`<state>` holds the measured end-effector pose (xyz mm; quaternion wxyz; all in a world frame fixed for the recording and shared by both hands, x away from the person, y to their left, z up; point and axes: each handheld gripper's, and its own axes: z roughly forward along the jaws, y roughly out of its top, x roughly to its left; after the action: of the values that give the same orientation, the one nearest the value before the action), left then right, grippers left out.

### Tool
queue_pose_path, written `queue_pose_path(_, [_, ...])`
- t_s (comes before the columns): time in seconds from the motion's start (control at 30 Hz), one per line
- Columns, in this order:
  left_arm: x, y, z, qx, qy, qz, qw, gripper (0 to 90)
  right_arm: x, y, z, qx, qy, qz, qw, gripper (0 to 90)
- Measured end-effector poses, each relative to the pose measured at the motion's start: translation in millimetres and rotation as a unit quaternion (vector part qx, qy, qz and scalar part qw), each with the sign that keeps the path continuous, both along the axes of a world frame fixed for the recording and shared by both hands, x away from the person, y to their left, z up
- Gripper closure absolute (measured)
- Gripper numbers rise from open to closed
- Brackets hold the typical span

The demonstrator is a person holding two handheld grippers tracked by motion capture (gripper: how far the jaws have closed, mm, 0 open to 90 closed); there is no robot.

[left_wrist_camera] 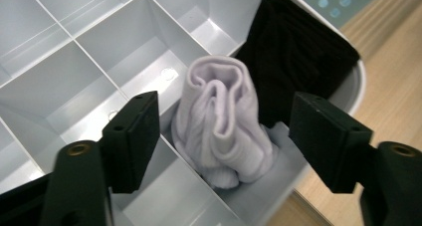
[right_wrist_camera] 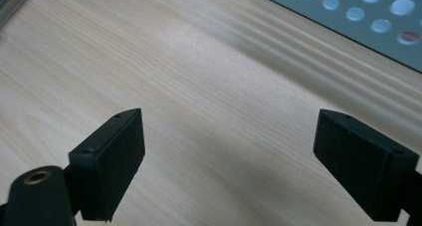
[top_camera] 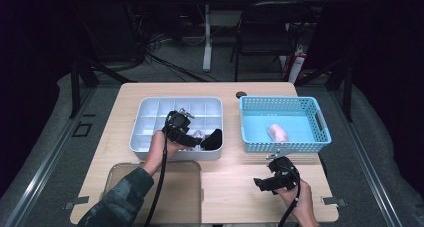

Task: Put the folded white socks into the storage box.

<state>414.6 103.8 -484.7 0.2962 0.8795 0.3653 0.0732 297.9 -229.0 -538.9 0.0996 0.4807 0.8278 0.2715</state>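
Your left claw (left_wrist_camera: 224, 131) hangs over the near right corner of the white divided tray (top_camera: 145, 122), its jaws apart and clear of the cloth. Straight between them the rolled white sock (left_wrist_camera: 221, 124) sits tucked in a compartment, and just past it a rolled black sock (left_wrist_camera: 293, 56) fills the next corner slot. Judging by that, two socks are sorted and this one looks freshly placed. Your right claw (right_wrist_camera: 229, 161) rests low over the bare table (right_wrist_camera: 199, 76), jaws spread, holding nothing. Beyond it, in the blue basket (top_camera: 320, 118), one pink sock (top_camera: 278, 132) lies waiting, so at least that one is left to move across.
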Motion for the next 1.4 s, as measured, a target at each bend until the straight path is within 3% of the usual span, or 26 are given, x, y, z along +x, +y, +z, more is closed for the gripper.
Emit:
queue_pose_path(0.47, [-41.1,6.1,5.5,-0.01,-0.038,-0.024,0.999,7.8,0.4,-0.2,0.1,0.001,-0.001,0.003,1.0,3.4])
queue_pose_path(0.53, [-46.1,6.5,4.5,-0.007,-0.028,-0.036,0.9989,3.7,0.5,-0.3,-0.2,0.0,-0.002,0.003,1.0,2.5])
queue_pose_path(0.67, [-55.1,8.0,2.3,-0.003,-0.029,-0.047,0.9985,0.2,0.7,-1.4,0.1,-0.001,-0.002,0.004,1.0,1.5])
queue_pose_path(0.9, [-72.5,11.7,1.5,-0.01,-0.043,-0.062,0.9971,0.2,0.4,-2.0,0.6,-0.003,-0.004,0.002,1.0,1.6])
queue_pose_path(0.97, [-78.4,10.9,-1.2,-0.018,-0.046,-0.082,0.9954,0.2,0.4,-3.6,1.3,-0.011,-0.005,0.002,0.9999,1.7])
queue_pose_path(1.0, [-85.8,9.3,-5.5,-0.024,-0.053,-0.092,0.9941,0.2,-0.1,-5.0,1.3,-0.002,-0.004,0.001,1.0,1.8])
queue_pose_path(1.2, [-101.8,3.9,-16.1,-0.025,-0.053,-0.121,0.991,0.2,-0.4,-7.6,1.3,-0.005,-0.002,-0.001,1.0,1.9])
queue_pose_path(1.4, [-117.4,-0.9,-33.0,0.001,-0.049,-0.13,0.9903,0.3,0.4,-6.6,0.6,-0.008,0.004,0.005,0.9999,1.9])
